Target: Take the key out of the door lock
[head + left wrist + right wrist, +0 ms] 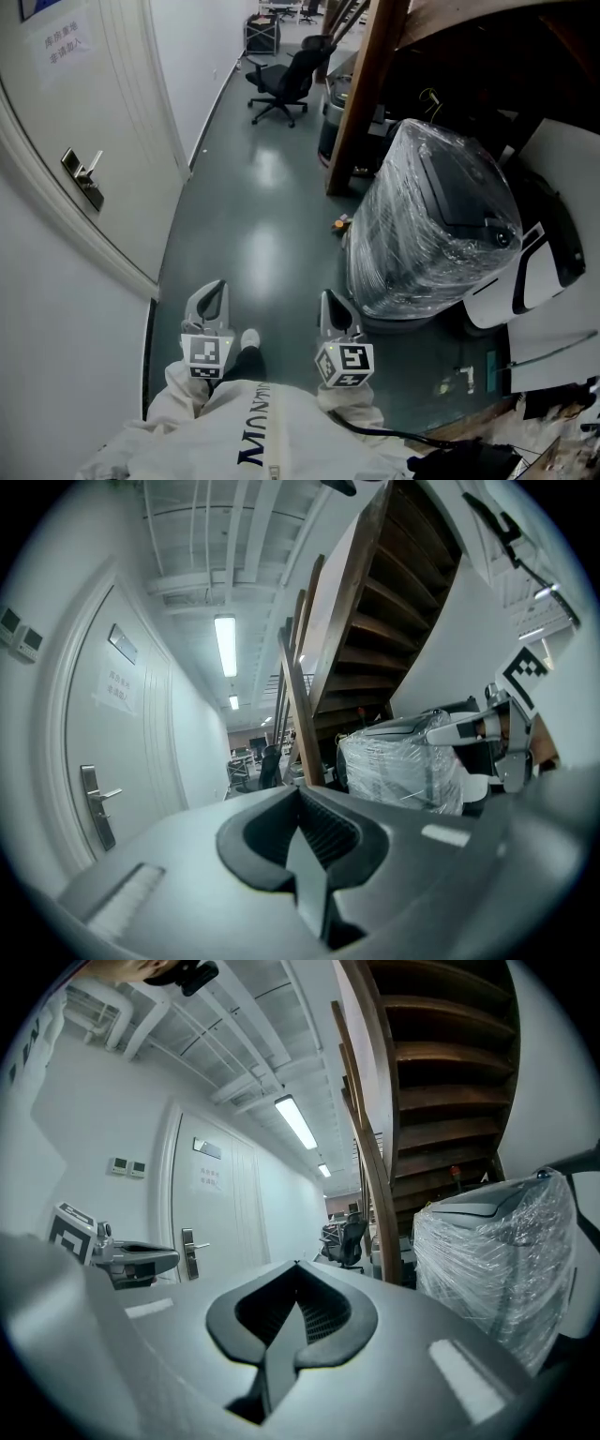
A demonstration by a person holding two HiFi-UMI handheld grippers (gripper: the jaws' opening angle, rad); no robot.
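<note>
Close in, my left gripper [210, 302] and right gripper [333, 317] hang low by my body, both pinched together on nothing. Farther off to the left sits the door lock [82, 177] on the white door [56, 103]. Any key there is too small to see. I expect light, stiff, slick metal, best pinched by its flat bow.

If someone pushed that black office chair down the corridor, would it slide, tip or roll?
Probably roll: the black office chair stands on a star-shaped base, likely with casters, on a shiny grey floor. A push high on its backrest might swivel or tip it instead.
</note>
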